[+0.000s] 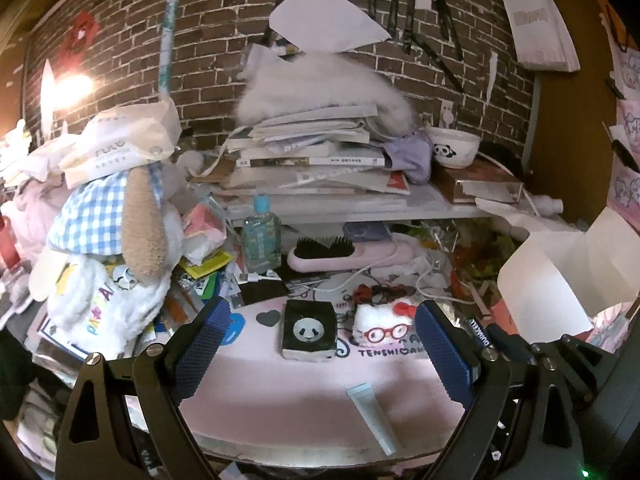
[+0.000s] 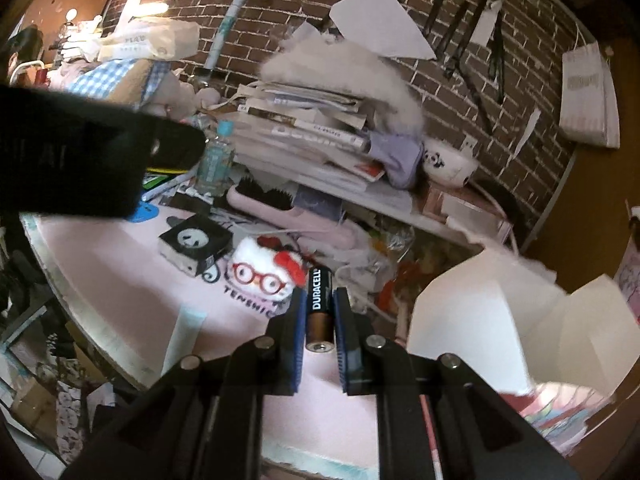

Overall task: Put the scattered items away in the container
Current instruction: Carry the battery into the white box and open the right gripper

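The right gripper (image 2: 320,316) was clamped on a Duracell battery (image 2: 319,308), held lengthwise between its blue pads with the flat end nearest the camera and the tip past the fingertips. Off to the right of those fingers stood the white open box (image 2: 472,320), apparently the container; the sound way to finish this step was probably to carry the battery over the box's rim, keep it level, and let go only once it was inside the walls, as a round cell rolls freely. The left gripper (image 1: 320,336) hung open and empty over the pink mat (image 1: 304,396). Nearest, between its fingers, lay a pale tube (image 1: 372,416); just beyond its fingertips sat a black panda box (image 1: 309,330) and, beside it toward the right finger, a white plush with red glasses (image 1: 386,326). Print on the mat below the plush read "TENSHI", the rest hidden. Farther off lay a pink hairbrush (image 1: 344,258) and a clear bottle (image 1: 262,236); a book stack (image 1: 316,160) and a panda bowl (image 1: 452,148) stood farthest.
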Demonstrator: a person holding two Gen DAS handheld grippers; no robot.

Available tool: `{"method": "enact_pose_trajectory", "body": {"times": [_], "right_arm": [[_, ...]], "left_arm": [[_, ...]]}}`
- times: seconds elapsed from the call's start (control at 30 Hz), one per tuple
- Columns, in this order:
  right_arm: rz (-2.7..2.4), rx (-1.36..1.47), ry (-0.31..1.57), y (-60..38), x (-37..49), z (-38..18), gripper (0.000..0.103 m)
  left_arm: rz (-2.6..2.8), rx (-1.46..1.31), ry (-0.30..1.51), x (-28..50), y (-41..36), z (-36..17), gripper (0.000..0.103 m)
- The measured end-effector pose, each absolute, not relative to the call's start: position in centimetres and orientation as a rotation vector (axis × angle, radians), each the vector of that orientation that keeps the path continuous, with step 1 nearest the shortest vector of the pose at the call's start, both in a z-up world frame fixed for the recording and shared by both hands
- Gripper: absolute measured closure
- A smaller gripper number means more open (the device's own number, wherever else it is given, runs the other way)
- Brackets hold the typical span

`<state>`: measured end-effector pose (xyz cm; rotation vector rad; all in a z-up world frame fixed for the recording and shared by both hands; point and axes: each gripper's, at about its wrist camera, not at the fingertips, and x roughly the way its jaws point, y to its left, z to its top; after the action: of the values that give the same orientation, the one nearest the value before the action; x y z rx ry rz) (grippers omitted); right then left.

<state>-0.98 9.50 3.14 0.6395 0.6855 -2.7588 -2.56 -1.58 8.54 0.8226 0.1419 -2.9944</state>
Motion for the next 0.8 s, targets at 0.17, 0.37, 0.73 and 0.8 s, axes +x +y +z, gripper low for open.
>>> {"method": "enact_pose_trajectory", "body": {"times": [0.17,0.37,0.73,0.8], "right_arm": [[-2.812,0.603,0.724,9.8,-1.2,4.5,0.092],[-2.919,0.608,0.751,12.1,-2.6,6.2,0.092],[-3.11,0.763,0.775,19.5,-6.5,8.5,0.092],[-3.129,0.798,0.761,20.9,-7.1,8.7,0.092]], "left_arm": [[-3.009,0.816,0.146,-2.8,-1.3,8.7,0.01],[-3.032,0.827,0.153,-3.5,-0.5,8.8,0.01],[-3.06,0.857,0.115,-4.1,1.2,8.4,0.01],[-3.064,0.861,0.108,-4.2,1.5,8.4,0.01]]}}
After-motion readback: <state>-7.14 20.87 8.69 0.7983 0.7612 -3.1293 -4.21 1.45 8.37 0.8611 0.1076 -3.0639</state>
